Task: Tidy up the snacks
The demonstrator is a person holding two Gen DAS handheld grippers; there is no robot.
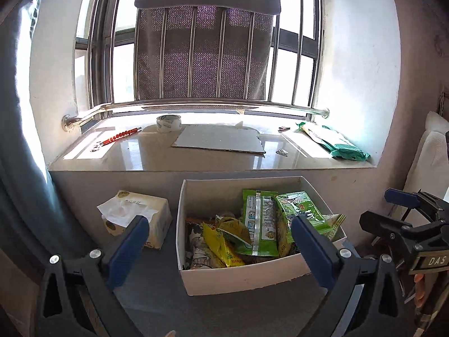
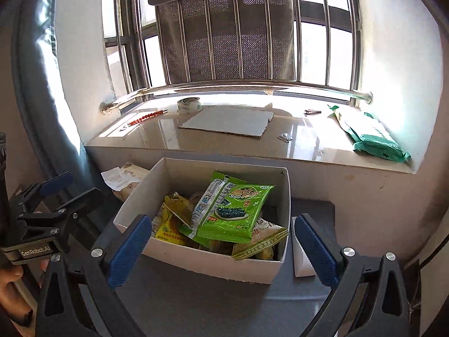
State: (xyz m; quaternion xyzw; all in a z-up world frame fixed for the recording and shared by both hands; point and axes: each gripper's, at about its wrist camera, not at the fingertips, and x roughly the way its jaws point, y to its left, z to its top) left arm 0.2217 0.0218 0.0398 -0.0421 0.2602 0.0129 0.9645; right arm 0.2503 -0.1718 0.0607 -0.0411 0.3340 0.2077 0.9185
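A white cardboard box [image 1: 238, 278] [image 2: 210, 261] stands on a dark grey surface below a window sill. It holds several snack packets. A green seaweed packet [image 2: 238, 210] [image 1: 259, 219] lies on top, with a yellow packet [image 1: 219, 244] [image 2: 168, 229] and others under it. My left gripper [image 1: 219, 219] is open, just before the box, with nothing between its blue pads. My right gripper [image 2: 223, 219] is open too and empty, nearer the box's right side. Each gripper shows in the other's view: the right gripper [image 1: 387, 210] at the right edge, the left gripper [image 2: 73, 189] at the left edge.
A tissue box [image 1: 146, 210] [image 2: 129, 179] sits left of the snack box, and a small white object [image 2: 301, 261] right of it. On the sill lie a tape roll [image 1: 168, 123], a cardboard sheet [image 1: 219, 140], a red tool [image 1: 120, 136] and a green pack [image 1: 334, 143] [image 2: 370, 132]. A curtain hangs at the left.
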